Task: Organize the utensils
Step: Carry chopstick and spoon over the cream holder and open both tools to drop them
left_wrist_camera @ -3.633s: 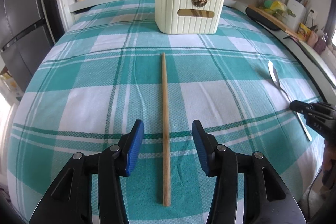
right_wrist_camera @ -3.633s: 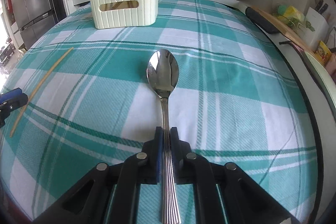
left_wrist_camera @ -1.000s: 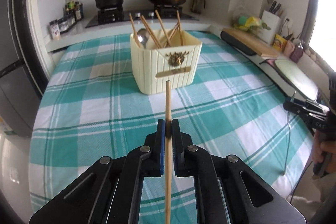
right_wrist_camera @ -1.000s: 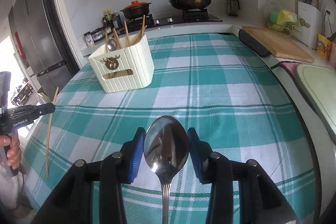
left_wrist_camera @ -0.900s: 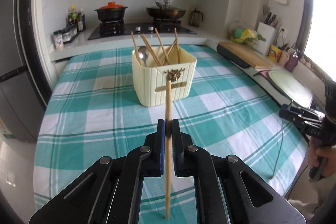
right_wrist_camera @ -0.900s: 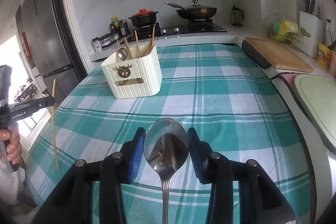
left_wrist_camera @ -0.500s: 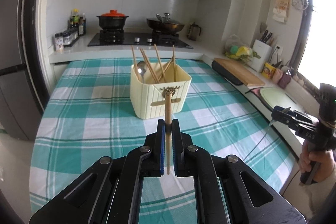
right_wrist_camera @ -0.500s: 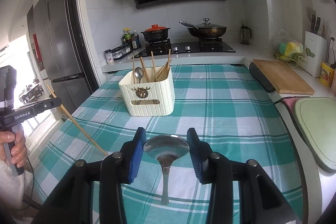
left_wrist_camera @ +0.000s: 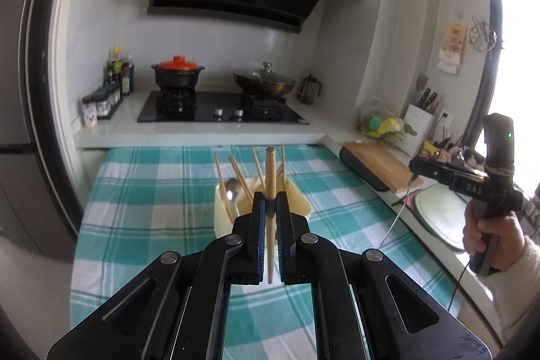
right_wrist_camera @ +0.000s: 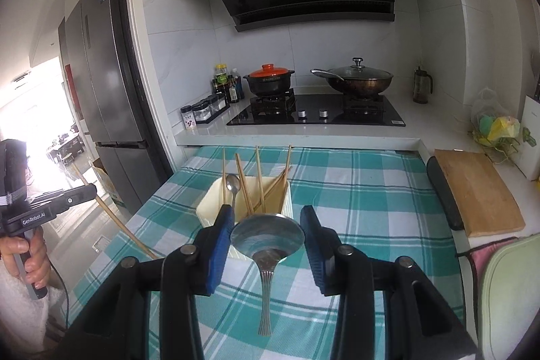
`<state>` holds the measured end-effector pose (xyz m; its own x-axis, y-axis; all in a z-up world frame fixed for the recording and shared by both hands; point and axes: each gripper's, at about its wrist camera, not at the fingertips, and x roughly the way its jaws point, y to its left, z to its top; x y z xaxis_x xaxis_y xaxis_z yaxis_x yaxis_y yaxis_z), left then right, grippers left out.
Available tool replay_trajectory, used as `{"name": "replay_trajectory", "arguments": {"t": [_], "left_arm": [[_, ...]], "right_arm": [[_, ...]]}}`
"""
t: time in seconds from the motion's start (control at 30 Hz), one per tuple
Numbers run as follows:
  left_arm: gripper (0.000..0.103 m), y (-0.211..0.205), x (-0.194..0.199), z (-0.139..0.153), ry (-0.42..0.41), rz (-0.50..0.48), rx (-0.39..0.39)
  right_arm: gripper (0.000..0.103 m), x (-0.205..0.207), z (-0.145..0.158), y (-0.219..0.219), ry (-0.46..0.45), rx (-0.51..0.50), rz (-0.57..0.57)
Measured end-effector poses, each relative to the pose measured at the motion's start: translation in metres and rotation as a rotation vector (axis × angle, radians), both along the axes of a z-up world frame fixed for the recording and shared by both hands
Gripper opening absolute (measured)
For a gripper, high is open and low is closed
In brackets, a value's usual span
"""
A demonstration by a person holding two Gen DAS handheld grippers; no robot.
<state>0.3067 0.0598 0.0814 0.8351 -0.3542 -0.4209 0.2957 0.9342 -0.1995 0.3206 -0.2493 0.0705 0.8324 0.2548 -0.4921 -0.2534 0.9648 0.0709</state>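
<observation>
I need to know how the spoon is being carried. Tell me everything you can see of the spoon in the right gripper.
The spoon is shiny metal with a wide oval bowl and a ribbed handle. The right gripper pinches its bowl edgewise between blue pads; the handle hangs down over the checked tablecloth, just before the cream utensil holder. Nothing else touches it.

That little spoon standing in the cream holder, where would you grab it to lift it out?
By the neck just under its bowl, coming straight down from above. The little spoon stands bowl-up, and only that end clears the rim of the cream holder. Chopsticks lean close beside it, so a sideways approach looks blocked.
</observation>
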Motion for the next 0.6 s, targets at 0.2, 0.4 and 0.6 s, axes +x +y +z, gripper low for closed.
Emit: {"name": "replay_trajectory", "arguments": {"t": [0.2,0.4,0.6], "left_arm": [[0.004,-0.008,0.059,0.029,-0.113,0.073,0.02],[0.004,-0.025,0.129,-0.012,0.011,0.079,0.033],[0.004,-0.036,0.181,-0.081,0.216,0.075,0.072]], "right_arm": [[0.041,0.06,0.035,0.022,-0.078,0.031,0.014],[0.041,0.119,0.018,0.056,-0.106,-0.029,0.024],[0.041,0.183,-0.059,0.066,0.089,-0.069,0.015]]}}
